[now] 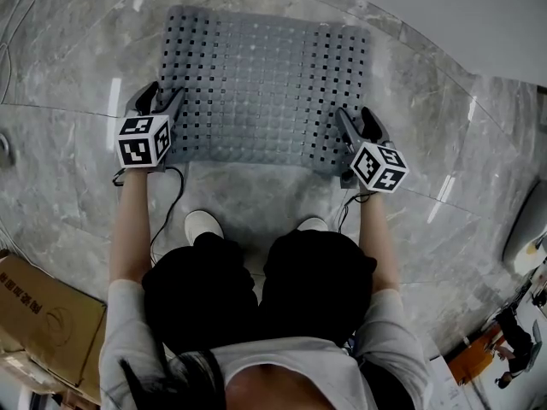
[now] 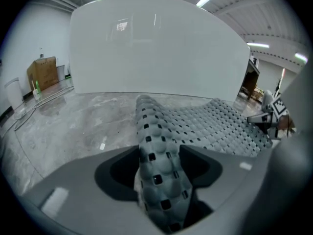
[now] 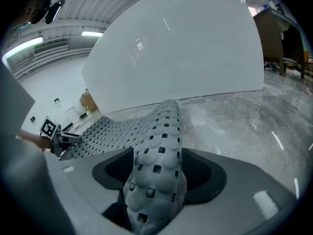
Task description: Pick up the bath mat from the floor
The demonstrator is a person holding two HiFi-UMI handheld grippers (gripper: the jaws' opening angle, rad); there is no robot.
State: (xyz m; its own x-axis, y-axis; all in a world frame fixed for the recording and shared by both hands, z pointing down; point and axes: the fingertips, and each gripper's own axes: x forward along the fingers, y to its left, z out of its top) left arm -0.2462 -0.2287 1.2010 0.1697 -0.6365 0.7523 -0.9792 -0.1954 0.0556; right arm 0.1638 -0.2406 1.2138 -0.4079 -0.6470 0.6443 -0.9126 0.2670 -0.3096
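A grey rubber bath mat with rows of square holes lies spread on the marble floor in the head view. My left gripper is at its near left corner and my right gripper at its near right corner. In the left gripper view a raised fold of the mat runs between the jaws of the left gripper, which stand wide. The right gripper view shows the same: a ridge of mat lies between the wide jaws of the right gripper. Both point downward.
A white curved wall rises just beyond the mat. A cardboard box sits at the lower left. The person's white shoes stand just behind the mat's near edge. Cables trail from both grippers across the floor.
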